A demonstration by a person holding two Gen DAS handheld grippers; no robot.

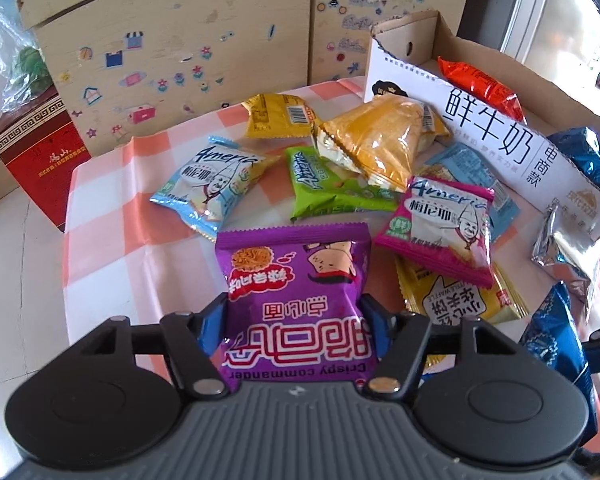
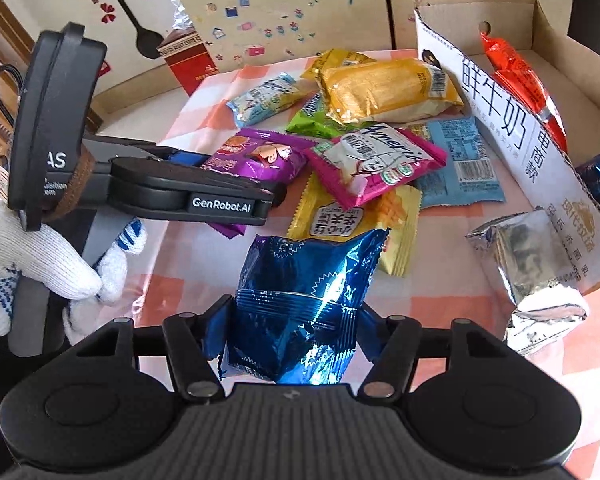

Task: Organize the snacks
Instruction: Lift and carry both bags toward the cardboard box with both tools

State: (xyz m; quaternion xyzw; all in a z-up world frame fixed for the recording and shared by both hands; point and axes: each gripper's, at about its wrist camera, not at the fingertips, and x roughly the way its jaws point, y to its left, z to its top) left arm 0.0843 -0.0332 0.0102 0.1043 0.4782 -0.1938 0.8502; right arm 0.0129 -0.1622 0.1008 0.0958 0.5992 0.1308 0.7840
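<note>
Your left gripper (image 1: 294,316) clamps purple crinkly noodle-snack packet (image 1: 296,300), long axis running forward. Your right gripper (image 2: 290,324) grips shiny blue foil packet (image 2: 304,304). Open white cardboard milk carton box (image 2: 512,120) lies ahead-right, nearer right gripper; likely drop blue first. About 8 loose packets on checked cloth (image 1: 112,240).

Purple packet (image 1: 296,304): "Crispy commander", seen upside down, under large Chinese characters.
Pink packet (image 1: 440,228): "Ameria" in script, with Chinese characters below.
Light-blue packet (image 1: 212,184): the same "Ameria" script.
Cardboard box (image 1: 492,128): large black "鲜牛奶" on its white wall.
Left gripper (image 2: 236,184): "GenRobot.AI" in white on its black side.
</note>
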